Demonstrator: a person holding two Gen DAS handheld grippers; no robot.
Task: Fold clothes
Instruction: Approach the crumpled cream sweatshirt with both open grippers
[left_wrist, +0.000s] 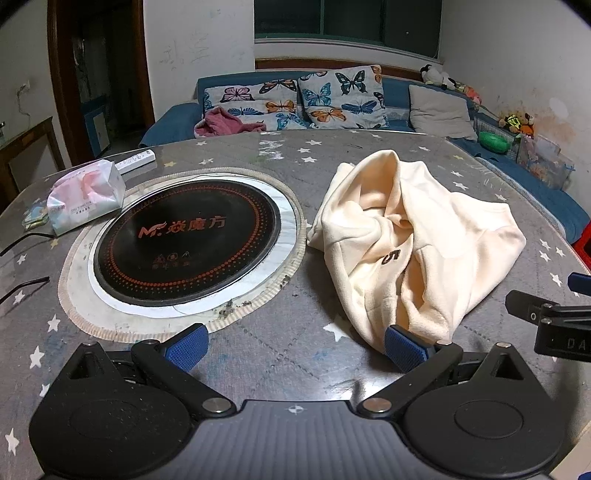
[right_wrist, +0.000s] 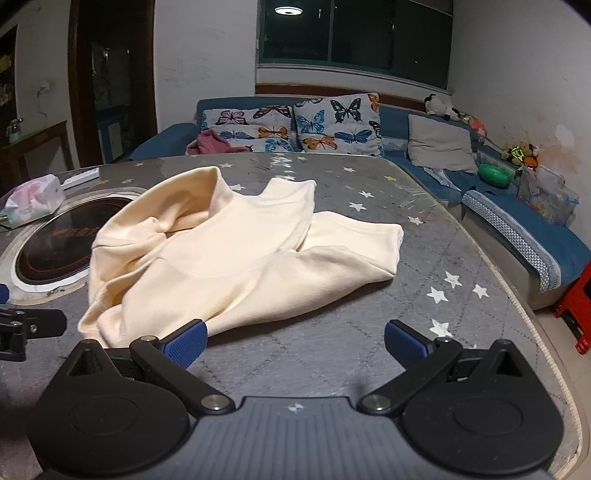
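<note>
Beside crumpled sweatshirt (left_wrist: 413, 243): induction cooktop (left_wrist: 186, 242), tissue pack (left_wrist: 86, 195).

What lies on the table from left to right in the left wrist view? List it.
Tissue pack → round black cooktop → cream garment → the right gripper, just entering at the right edge.

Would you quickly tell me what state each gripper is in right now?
Left gripper: open, holding nothing, one finger beside the crumpled cream fleece sweatshirt.
Right gripper: open, holding nothing.
</note>
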